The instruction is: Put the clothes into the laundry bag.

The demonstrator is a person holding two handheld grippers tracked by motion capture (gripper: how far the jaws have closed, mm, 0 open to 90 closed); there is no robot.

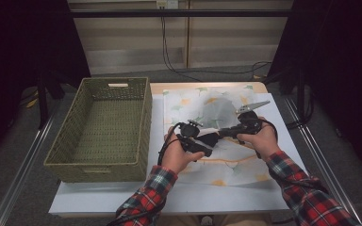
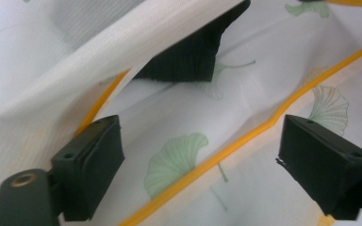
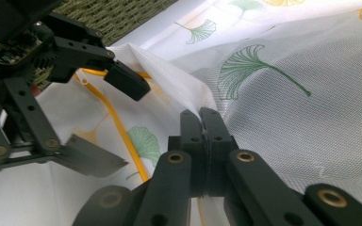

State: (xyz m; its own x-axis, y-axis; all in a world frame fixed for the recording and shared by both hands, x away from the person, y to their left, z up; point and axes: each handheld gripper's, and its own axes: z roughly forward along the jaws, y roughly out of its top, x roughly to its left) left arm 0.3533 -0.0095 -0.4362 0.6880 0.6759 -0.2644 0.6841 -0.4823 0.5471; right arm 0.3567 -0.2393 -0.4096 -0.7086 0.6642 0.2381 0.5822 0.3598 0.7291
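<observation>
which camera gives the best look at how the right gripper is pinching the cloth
The right gripper view: the right gripper has its jaws shut on a raised fold of the cloth. The high view shows that gripper small, the pinch too small to judge. The left gripper view shows a dark pad tip against the fold.

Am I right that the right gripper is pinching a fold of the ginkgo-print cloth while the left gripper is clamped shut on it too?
Not quite. The right gripper does pinch the cloth, but the left gripper is open: the left gripper view shows its jaws standing wide apart above the cloth, gripping nothing.
</observation>
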